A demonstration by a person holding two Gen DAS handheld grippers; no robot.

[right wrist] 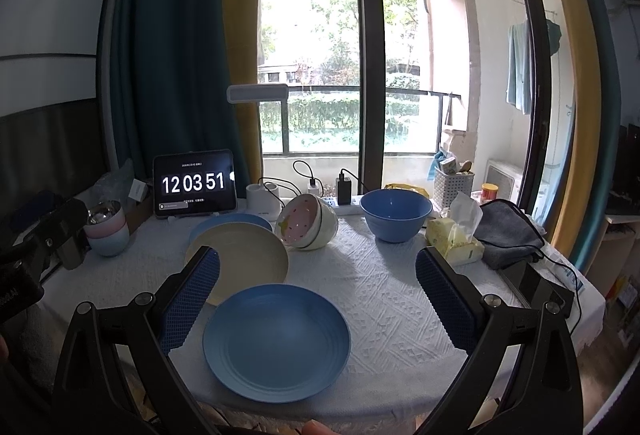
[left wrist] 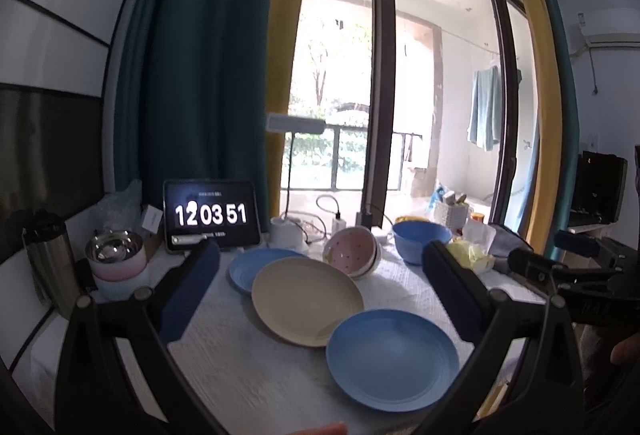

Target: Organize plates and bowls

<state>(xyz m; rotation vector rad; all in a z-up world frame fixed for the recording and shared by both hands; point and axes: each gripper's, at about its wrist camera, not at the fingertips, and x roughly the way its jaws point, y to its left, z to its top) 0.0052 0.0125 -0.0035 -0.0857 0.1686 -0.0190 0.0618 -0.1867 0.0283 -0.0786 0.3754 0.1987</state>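
Three plates lie in a row on the white tablecloth [right wrist: 392, 299]: a near blue plate [right wrist: 276, 343] [left wrist: 392, 359], a beige plate [right wrist: 244, 255] [left wrist: 306, 299] overlapping a far blue plate [right wrist: 230, 225] [left wrist: 256, 267]. A pink-lined bowl nested in a white bowl [right wrist: 308, 221] [left wrist: 354, 251] lies tipped on its side. A blue bowl [right wrist: 396, 213] [left wrist: 420, 239] stands upright behind. My left gripper [left wrist: 320, 291] is open and empty above the plates. My right gripper [right wrist: 318, 299] is open and empty over the near blue plate.
A tablet clock [right wrist: 194, 183], a lamp base [right wrist: 262, 199], chargers and cables [right wrist: 344, 187] line the back edge. Stacked cups [right wrist: 106, 231] and a steel flask [left wrist: 46, 259] stand at left. A tissue pack [right wrist: 456, 239], grey cloth [right wrist: 508, 231] and phone [right wrist: 536, 287] lie at right.
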